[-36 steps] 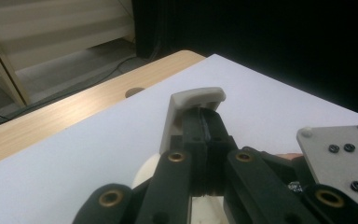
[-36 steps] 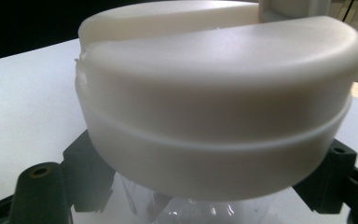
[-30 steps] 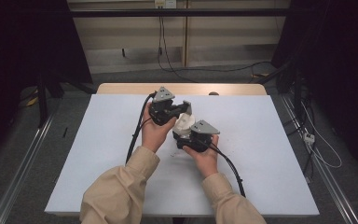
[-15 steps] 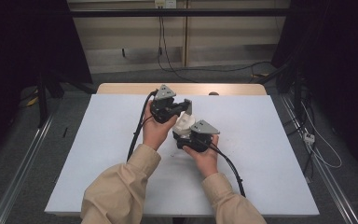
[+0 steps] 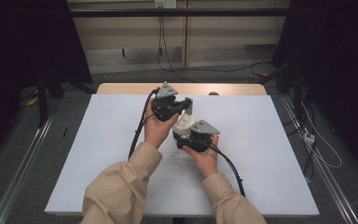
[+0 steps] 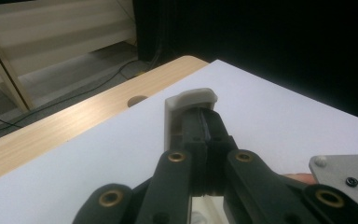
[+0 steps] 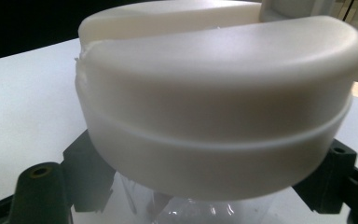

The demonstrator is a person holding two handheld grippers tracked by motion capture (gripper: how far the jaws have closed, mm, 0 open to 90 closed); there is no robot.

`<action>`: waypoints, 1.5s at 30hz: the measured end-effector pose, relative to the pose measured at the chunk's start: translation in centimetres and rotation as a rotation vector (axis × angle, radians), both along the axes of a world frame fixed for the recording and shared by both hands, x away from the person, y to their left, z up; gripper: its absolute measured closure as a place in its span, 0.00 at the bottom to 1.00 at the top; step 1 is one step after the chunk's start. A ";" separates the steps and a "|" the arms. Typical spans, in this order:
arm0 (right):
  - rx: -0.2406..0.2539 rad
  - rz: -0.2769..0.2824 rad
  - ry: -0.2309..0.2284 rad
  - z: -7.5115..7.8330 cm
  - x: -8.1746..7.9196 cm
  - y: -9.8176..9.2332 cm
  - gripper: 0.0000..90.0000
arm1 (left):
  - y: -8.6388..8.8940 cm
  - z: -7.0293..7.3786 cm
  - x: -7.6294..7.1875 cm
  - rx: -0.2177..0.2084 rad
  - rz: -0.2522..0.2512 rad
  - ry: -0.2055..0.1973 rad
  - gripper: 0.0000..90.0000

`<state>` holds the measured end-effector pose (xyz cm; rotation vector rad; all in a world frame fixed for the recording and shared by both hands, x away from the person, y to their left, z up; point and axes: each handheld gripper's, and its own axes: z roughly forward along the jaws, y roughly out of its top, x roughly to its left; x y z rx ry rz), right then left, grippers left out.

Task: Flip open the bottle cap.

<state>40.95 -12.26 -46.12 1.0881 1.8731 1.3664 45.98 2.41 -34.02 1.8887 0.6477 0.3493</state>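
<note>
White lidded container (image 5: 185, 122) sits mid-frame above the desk (image 5: 270, 154), right tongs (image 5: 186, 135) clamping its clear body while left tongs (image 5: 182, 106) pinch the lid's tab, apparently to pry it open.

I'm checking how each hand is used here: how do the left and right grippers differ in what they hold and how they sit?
The left gripper is shut on a thin white tab; the right gripper holds the wide round white cap between jaws spread apart. In the high view the left gripper sits farther up the table, the right one nearer the person. Both are hand-held, black, with a grey plate on top, and meet at one white object.
</note>
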 end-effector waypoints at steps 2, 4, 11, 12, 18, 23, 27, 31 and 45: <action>-0.001 0.000 -0.001 0.0 0.0 0.0 0.22 | -0.1 0.0 0.0 0.002 0.000 -0.003 1.00; -0.001 0.000 -0.002 0.0 0.0 0.0 0.22 | -0.1 0.1 0.1 -0.002 -0.001 -0.002 1.00; 0.000 0.000 0.000 0.0 0.0 0.0 0.22 | -0.2 0.0 0.3 -0.007 -0.001 -0.001 1.00; -0.001 0.001 0.000 0.0 0.0 0.0 0.22 | -0.2 0.0 0.4 -0.009 0.000 0.000 1.00; -0.002 0.000 -0.002 0.0 0.0 0.0 0.22 | -0.3 0.0 0.6 -0.015 -0.003 0.000 1.00; 0.000 0.000 0.001 0.0 0.0 -0.1 0.22 | -0.5 -0.1 0.7 -0.012 -0.008 -0.001 1.00; -0.002 0.000 0.000 0.0 0.0 0.0 0.22 | -0.6 -0.1 0.9 -0.017 -0.005 0.003 1.00; -0.003 0.000 0.001 0.0 0.0 0.0 0.22 | -0.7 -0.1 0.9 -0.012 -0.004 0.000 1.00; -0.004 0.001 0.001 0.0 0.0 0.0 0.22 | -1.0 -0.4 1.2 -0.009 -0.007 0.005 1.00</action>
